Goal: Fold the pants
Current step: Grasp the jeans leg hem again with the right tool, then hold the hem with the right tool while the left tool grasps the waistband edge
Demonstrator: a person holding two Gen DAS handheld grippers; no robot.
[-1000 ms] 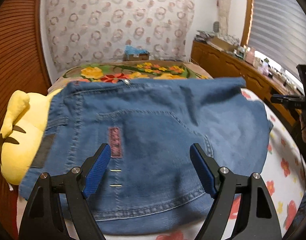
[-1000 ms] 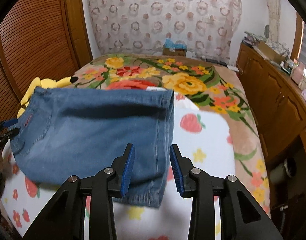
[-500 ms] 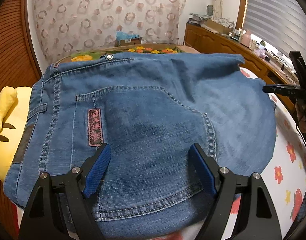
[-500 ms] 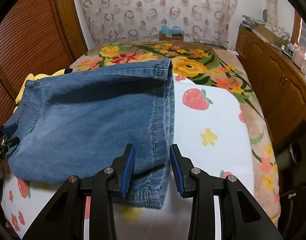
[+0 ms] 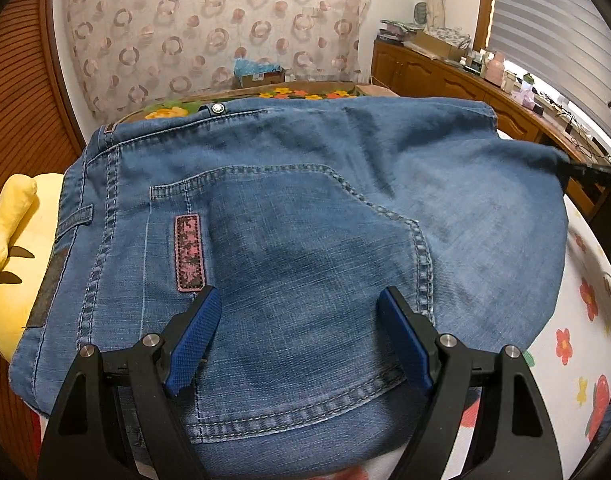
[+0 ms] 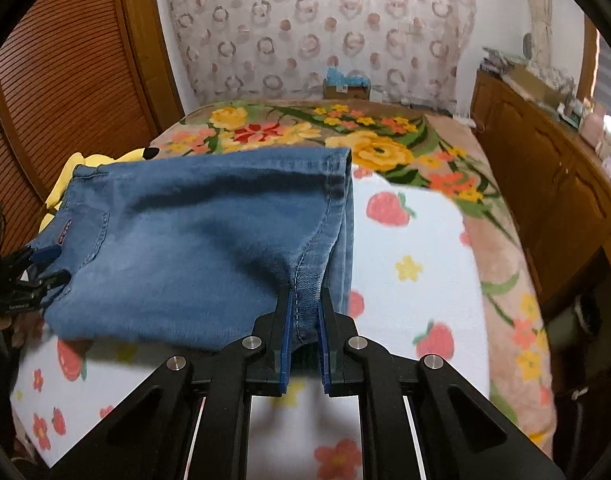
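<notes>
- On the bed [image 6: 417, 240], folded blue jeans [image 6: 193, 240] lie left of centre.
- Right gripper [image 6: 305, 320]: fingers closing, pinching the jeans' near right edge.
- Left gripper [image 5: 299, 336]: fingers spread wide over the back pocket [image 5: 305, 248], gripping nothing.

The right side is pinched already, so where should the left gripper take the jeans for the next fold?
At the waistband corner nearest the left gripper, coming from the near edge: the jeans lie flat there, with that edge free.

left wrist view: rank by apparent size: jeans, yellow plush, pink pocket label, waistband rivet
1. jeans, nearest the camera, so inflated
2. yellow plush, partly hidden
3. pink pocket label
4. waistband rivet
</notes>
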